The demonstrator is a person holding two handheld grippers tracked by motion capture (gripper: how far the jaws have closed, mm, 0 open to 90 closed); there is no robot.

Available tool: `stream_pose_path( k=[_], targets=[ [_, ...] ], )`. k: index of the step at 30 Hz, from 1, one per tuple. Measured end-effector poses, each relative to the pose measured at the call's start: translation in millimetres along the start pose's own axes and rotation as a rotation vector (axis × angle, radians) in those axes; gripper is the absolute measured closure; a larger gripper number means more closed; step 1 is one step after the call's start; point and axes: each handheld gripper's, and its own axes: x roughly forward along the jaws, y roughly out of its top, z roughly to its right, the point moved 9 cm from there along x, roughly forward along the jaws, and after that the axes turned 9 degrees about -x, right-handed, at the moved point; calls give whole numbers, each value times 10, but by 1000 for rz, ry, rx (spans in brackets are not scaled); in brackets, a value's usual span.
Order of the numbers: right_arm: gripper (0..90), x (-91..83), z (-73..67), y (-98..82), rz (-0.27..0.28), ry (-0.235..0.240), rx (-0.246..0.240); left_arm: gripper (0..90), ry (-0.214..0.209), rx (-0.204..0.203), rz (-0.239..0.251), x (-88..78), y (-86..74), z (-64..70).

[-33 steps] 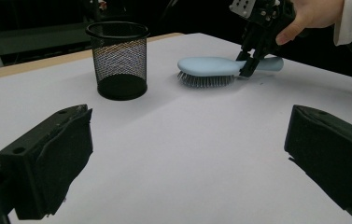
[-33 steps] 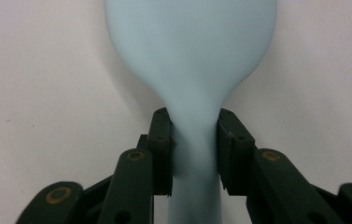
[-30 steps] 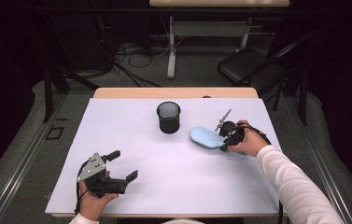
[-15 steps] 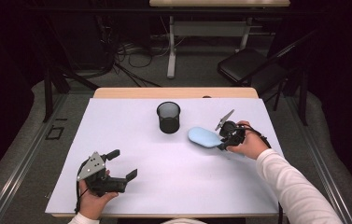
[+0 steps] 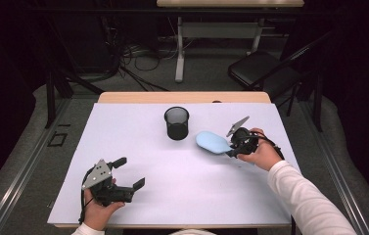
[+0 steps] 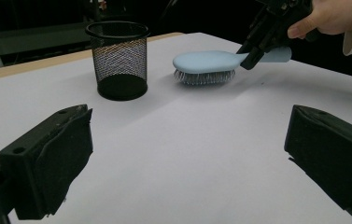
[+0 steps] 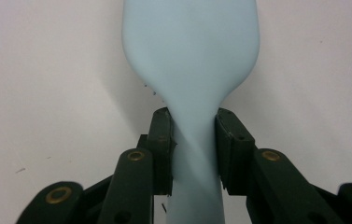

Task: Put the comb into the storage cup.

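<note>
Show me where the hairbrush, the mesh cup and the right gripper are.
hairbrush (image 6: 205,62): left gripper view, back of its head.
mesh cup (image 5: 177,125): high view, its side wall.
right gripper (image 7: 193,140): right gripper view, between its fingertips.

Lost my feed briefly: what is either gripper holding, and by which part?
The right gripper clamps the light blue hairbrush at its handle neck; the left gripper is open, holding nothing.

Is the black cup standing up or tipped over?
Standing up. The black cup has its open rim on top and its base flat on the table.

table (image 5: 138,147): white top | on it: 1 black mesh cup (image 5: 177,123) | hairbrush (image 5: 214,142) possibly lifted
</note>
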Motion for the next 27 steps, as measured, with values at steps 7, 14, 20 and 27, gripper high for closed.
stream_pose_path(
  k=[7, 14, 20, 27],
  targets=[
    [698, -60, 1, 28, 34, -15, 3, 11, -3, 1, -3, -7, -4, 2],
    [698, -104, 0, 50, 89, -37, 26, 11, 1, -5, 5, 0, 5, -13],
    [698, -120, -53, 68, 135, -31, 45, 12, 15, -14, 0, -19, -3, -44],
    [698, -137, -76, 126, 177, -39, 50, 15, 17, -24, -3, -1, -5, -72]
  ],
)
